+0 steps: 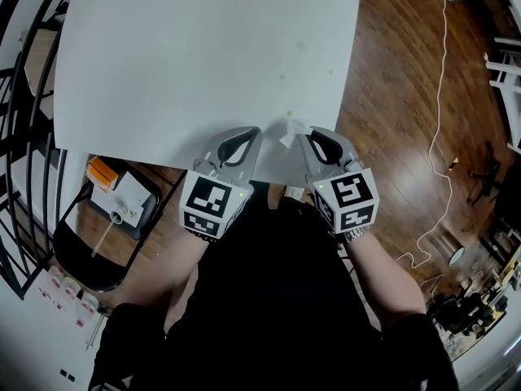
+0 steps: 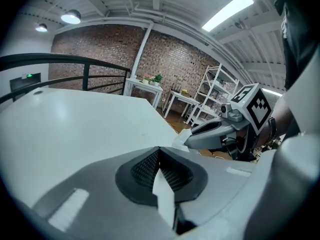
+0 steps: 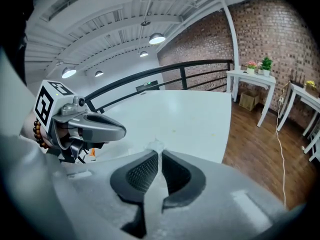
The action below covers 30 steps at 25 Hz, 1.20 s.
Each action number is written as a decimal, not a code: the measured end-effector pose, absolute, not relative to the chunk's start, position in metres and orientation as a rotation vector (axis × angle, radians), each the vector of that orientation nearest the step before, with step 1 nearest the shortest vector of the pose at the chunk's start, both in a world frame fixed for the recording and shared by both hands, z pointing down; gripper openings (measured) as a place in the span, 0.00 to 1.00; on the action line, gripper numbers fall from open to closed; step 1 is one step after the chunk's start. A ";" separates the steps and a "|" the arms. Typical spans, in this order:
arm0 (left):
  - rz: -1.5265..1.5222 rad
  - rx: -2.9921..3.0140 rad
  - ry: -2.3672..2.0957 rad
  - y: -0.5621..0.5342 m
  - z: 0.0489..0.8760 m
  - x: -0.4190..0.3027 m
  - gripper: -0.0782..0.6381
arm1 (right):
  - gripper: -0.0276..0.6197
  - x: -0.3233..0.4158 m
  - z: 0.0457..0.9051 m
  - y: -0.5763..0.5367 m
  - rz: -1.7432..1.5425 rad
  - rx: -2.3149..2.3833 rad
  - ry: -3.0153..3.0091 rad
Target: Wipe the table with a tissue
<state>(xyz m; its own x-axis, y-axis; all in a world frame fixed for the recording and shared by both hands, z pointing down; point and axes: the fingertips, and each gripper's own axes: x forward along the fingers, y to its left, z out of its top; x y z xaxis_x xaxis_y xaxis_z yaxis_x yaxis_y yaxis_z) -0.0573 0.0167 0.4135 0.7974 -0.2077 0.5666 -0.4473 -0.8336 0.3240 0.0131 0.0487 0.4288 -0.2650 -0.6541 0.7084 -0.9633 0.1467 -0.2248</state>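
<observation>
1. A white table fills the head view from 9 to 1 o'clock, and both tools sit at its 6 o'clock edge.
2. The right tool has its jaws pressed together on a crumpled white tissue. The tissue sticks out past the tips toward 11 o'clock, over the table edge. I cannot tell whether it touches the surface.
3. In the right gripper view, a tuft of the tissue pokes out above the closed pads.
4. The left tool lies just beside the tissue at its 9 o'clock. Its jaws are closed together and hold nothing.
5. A white cable trails over the wooden floor at 3 o'clock, and a black chair stands at 8 o'clock.
</observation>
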 end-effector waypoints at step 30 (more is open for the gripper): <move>0.744 2.499 -0.461 -0.013 0.442 -0.060 0.12 | 0.06 0.007 0.482 0.022 0.967 1.445 -1.874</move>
<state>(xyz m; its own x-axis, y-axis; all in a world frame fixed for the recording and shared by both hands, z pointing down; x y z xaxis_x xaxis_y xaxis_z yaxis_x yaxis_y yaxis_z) -0.0596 -0.0132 0.4418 0.7947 -0.1757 0.5810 -0.4419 -0.8236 0.3555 0.0073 0.0223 0.4820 -0.2476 -0.5508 0.7971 -0.9688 0.1515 -0.1963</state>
